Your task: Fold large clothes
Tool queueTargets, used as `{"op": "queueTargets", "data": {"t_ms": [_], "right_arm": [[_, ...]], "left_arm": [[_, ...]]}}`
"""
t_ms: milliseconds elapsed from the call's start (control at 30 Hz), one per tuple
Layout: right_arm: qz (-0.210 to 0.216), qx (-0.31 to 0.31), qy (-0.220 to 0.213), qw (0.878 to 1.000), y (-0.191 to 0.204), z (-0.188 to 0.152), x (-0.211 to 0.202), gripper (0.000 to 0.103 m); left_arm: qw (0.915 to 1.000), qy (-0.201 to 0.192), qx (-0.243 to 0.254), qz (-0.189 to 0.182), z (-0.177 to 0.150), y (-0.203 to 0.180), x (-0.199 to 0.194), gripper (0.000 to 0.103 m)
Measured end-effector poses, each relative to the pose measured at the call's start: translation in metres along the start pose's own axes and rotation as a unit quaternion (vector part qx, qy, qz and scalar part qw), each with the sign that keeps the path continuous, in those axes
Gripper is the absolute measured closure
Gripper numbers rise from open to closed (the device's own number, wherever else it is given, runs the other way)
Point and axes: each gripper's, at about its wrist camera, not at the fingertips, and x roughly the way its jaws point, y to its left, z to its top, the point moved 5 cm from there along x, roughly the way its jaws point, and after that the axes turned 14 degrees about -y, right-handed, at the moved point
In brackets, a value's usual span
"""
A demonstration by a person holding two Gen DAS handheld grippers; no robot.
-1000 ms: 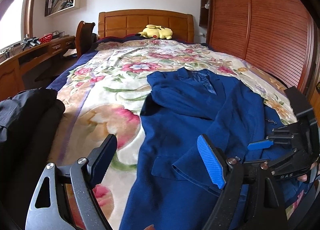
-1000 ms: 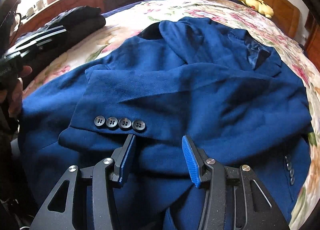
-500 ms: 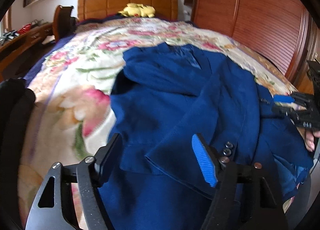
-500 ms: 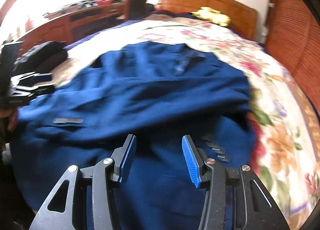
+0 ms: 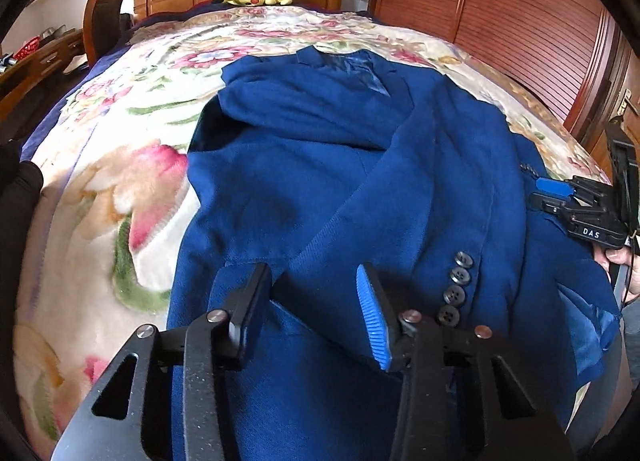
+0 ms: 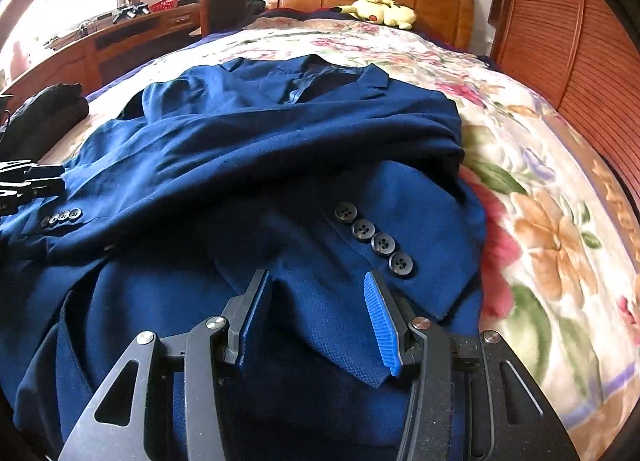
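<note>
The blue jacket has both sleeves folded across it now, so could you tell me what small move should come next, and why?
Probably let the left gripper, whose jaws are closing, finish pinching the hem below the sleeve cuff. The jacket lies flat on the bed with the right gripper at the other hem corner, ready to lift the bottom toward the collar.

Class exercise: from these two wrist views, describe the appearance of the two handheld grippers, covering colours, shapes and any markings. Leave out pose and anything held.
Both are black metal tools. The left gripper and right gripper each have two flat fingers lined with ribbed blue pads, hinged on angular arms with triangular cut-outs and silver rivets. White letters "DAS" mark the right gripper's body in the left wrist view.
</note>
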Motion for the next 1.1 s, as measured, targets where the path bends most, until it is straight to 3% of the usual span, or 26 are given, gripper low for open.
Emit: {"op": "queueTargets", "data": {"t_ms": [100,200,267,367,633,933,1033,1100], "right_arm": [[0.005,0.009,-0.004,1.000,-0.003,-0.003,-0.002,0.053],[0.008,0.011,-0.001,1.000,-0.005,-0.003,-0.003,0.053],[0.007,0.009,-0.002,1.000,-0.005,-0.002,-0.004,0.053],[0.004,0.006,-0.001,1.000,-0.004,-0.002,-0.004,0.053],[0.004,0.004,-0.002,1.000,-0.005,-0.002,-0.004,0.053],[0.007,0.005,0.000,1.000,-0.008,-0.003,-0.003,0.052],[0.005,0.002,0.001,1.000,-0.008,-0.003,-0.003,0.052],[0.003,-0.002,0.002,1.000,-0.008,-0.003,-0.003,0.052]], "left_arm": [[1.0000,0.003,0.003,0.002,-0.001,-0.001,0.000,0.059],[1.0000,0.004,0.004,0.004,-0.003,-0.001,-0.001,0.074],[1.0000,0.002,0.004,0.005,-0.002,0.001,-0.003,0.091],[0.9999,-0.008,0.015,0.002,0.000,-0.004,-0.007,0.098],[0.9966,-0.075,0.000,0.033,0.022,0.011,-0.037,0.099],[0.9951,-0.068,0.017,0.070,0.015,0.013,-0.041,0.098],[0.9946,-0.075,-0.001,0.073,0.011,0.013,-0.054,0.092],[0.9933,-0.085,-0.011,0.078,0.010,0.013,-0.066,0.081]]}}
